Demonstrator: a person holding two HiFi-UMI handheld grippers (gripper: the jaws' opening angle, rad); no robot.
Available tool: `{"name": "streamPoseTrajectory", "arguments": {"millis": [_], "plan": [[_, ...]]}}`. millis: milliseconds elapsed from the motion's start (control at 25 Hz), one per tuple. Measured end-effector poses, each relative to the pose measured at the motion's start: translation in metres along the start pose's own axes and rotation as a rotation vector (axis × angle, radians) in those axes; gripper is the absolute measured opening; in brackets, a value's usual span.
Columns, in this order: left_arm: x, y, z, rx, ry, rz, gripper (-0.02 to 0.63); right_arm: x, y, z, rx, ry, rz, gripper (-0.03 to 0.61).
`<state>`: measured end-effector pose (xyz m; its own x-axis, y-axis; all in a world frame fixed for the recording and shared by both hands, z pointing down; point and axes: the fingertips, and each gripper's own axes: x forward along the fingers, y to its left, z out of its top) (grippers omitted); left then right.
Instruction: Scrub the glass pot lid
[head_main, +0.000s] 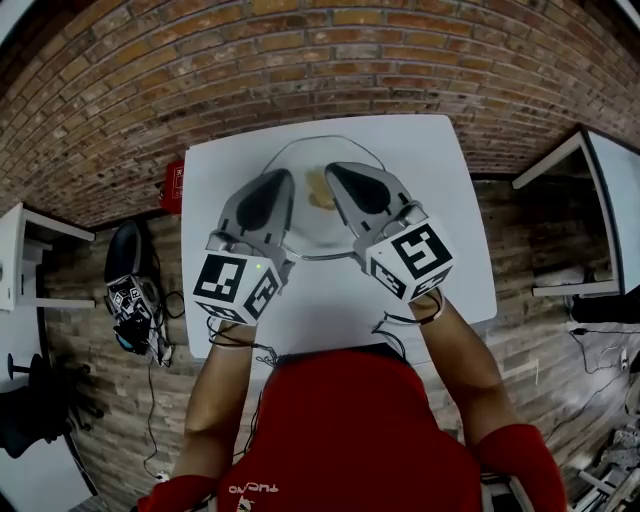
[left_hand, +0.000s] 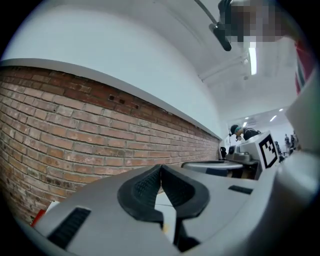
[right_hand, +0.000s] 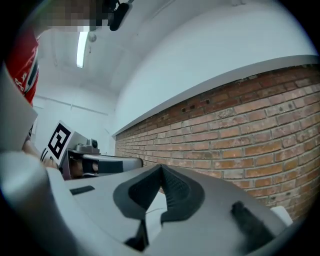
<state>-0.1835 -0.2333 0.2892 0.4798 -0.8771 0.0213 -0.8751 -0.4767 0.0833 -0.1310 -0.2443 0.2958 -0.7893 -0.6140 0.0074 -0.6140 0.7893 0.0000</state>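
Head view | left gripper (head_main: 282, 180), right gripper (head_main: 337, 172): jaws together, empty, above glass pot lid (head_main: 318, 236) | lid judged rigid, slick, breakable, fairly light | hold by rim, gently

A white table (head_main: 225, 175) stands right in front of me, near a red brick wall (head_main: 330, 60). A small red thing (head_main: 172, 187) sits by its left edge. Down on the wood floor (head_main: 530, 330) to my left are a round black thing (head_main: 124, 255) and a gadget with black and white squares (head_main: 128, 298). Another white table (head_main: 600, 215) stands on my right.
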Motion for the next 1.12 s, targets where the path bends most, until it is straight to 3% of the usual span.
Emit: {"name": "streamPoseTrajectory", "arguments": {"millis": [560, 1120], "plan": [[-0.001, -0.033, -0.006, 0.007, 0.007, -0.021, 0.018, -0.024, 0.010, 0.001, -0.021, 0.016, 0.008, 0.029], [-0.001, -0.027, -0.006, 0.006, 0.006, -0.013, 0.018, -0.020, 0.010, -0.002, -0.020, 0.030, 0.016, 0.029]]}}
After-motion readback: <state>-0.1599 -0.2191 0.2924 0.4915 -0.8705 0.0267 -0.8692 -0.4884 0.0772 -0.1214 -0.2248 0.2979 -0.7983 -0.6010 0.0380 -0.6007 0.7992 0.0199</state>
